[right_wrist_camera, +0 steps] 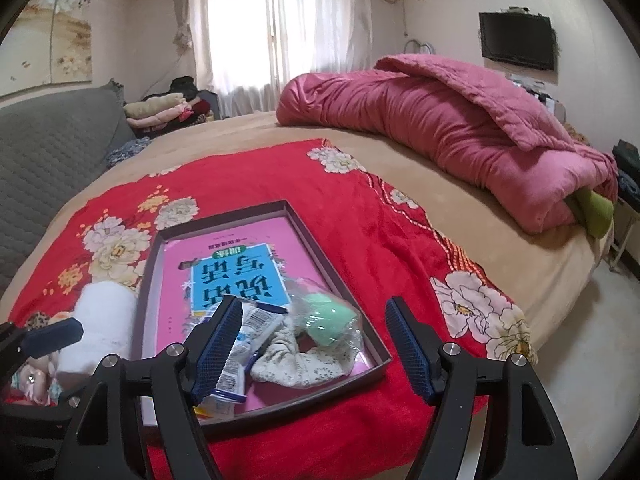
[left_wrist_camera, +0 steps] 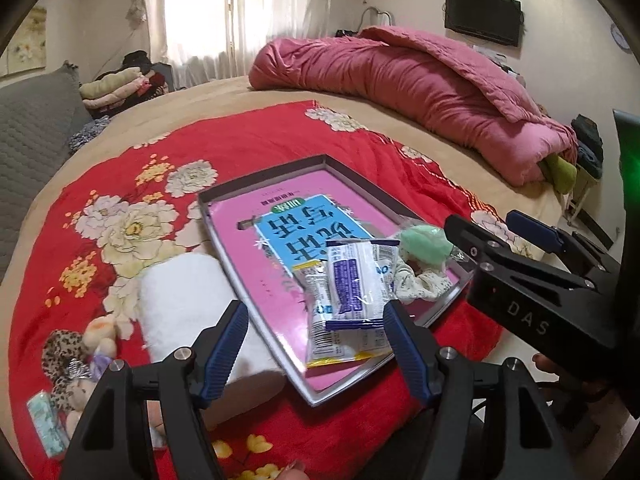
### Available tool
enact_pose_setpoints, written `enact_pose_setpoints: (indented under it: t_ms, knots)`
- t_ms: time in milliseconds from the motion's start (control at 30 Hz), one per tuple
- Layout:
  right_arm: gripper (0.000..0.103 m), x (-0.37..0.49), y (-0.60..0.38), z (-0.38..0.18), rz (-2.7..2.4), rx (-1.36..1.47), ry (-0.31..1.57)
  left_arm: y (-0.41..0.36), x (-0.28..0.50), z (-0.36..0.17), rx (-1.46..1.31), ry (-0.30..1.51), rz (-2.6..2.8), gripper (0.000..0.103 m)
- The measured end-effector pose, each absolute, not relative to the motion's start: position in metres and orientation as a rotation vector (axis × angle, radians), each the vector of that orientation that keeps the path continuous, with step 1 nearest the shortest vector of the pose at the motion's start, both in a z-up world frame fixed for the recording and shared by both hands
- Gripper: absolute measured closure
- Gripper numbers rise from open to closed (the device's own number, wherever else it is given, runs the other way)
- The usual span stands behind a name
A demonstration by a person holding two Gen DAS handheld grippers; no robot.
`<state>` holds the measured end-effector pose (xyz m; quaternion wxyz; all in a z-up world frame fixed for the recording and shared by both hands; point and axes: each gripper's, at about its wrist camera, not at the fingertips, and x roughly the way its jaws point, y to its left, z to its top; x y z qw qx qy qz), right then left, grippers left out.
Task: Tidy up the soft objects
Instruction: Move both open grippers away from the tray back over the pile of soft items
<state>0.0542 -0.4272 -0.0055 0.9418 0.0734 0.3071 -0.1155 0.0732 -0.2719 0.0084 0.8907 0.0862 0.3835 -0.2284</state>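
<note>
A dark shallow tray (left_wrist_camera: pixel 260 176) (right_wrist_camera: pixel 224 216) with a pink book as its floor lies on the red floral blanket (left_wrist_camera: pixel 256 136). In it lie white tissue packets (left_wrist_camera: pixel 348 300) (right_wrist_camera: pixel 240 352), a green roll in a clear bag (left_wrist_camera: pixel 424 244) (right_wrist_camera: pixel 328 316) and a pale floral cloth (left_wrist_camera: pixel 416 280) (right_wrist_camera: pixel 296 364). A rolled white towel (left_wrist_camera: pixel 188 304) (right_wrist_camera: pixel 104 320) lies left of the tray, with plush toys (left_wrist_camera: pixel 92 344) beside it. My left gripper (left_wrist_camera: pixel 316 344) hovers open above the packets. My right gripper (right_wrist_camera: pixel 314 340) (left_wrist_camera: pixel 496 232) hangs open over the tray's near right corner.
A rumpled pink quilt (left_wrist_camera: pixel 420 92) (right_wrist_camera: pixel 460 132) lies across the far right of the bed. Folded clothes (left_wrist_camera: pixel 116 88) are stacked at the back left beside a grey quilted headboard (left_wrist_camera: pixel 36 132). A small tissue pack (left_wrist_camera: pixel 46 428) lies near the plush toys. The bed's edge drops off at right.
</note>
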Motion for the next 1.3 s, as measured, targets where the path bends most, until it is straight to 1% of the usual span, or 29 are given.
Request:
enact_pose_setpoints:
  t_ms: [467,1300]
  knots:
    - [0.028,0.039,-0.374,0.035,-0.148,0.089,0.554,-0.223,0.058,0.040,0.116,0.745,-0.417,0.033]
    - [0.027,0.013,-0.297,0.072,-0.011,0.002,0.493,-0.118,0.036,0.067,0.002,0.711,-0.284,0.033]
